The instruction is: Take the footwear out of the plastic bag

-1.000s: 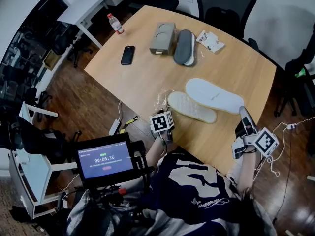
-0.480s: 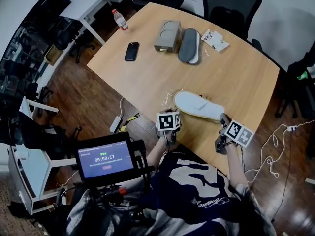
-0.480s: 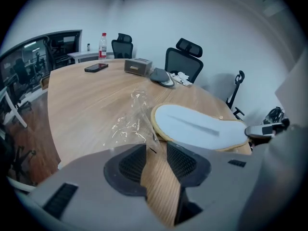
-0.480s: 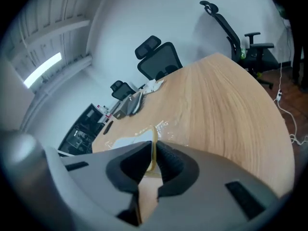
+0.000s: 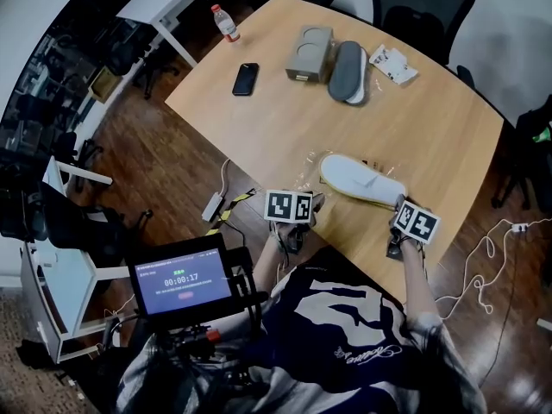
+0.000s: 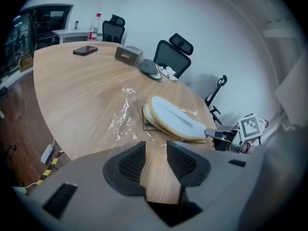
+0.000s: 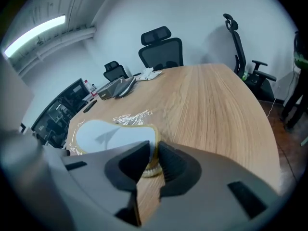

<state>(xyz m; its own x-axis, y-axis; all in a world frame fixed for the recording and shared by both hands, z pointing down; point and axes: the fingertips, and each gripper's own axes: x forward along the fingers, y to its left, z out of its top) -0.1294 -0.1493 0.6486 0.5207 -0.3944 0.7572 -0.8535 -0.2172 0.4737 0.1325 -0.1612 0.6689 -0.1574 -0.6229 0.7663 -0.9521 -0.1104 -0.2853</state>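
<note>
Head view: pair of white slippers (image 5: 362, 179) stacked one on the other, near edge of the table (image 5: 431, 119), at 2 o'clock from the left gripper (image 6: 155, 146) and 10 o'clock from the right gripper (image 7: 154, 148). The plastic bag (image 5: 309, 164) lies as crumpled clear film at the stack's 9 o'clock end. Film shows beside and partly under the slippers; cannot tell whether any of it still wraps them. Left gripper: jaws stand a moderate way apart, only bare wood between them, nothing held; it points at the stack from beside the film. Right gripper: jaws a narrow way apart and just been opening, astride the rim of the top slipper. Pads sit close to the rim on both sides, and I judge the pinch is off or nearly off. Handling, as judgement: slippers look light, thin-soled and soft, so they should droop if lifted by one end. They are not fragile. The stitched sole rim gives the firmest bite, best taken mid-side or at the heel, with both layers pinched if the pair moves together. The film looks slick and clingy, so pin it with the free gripper while drawing the footwear clear.
</note>
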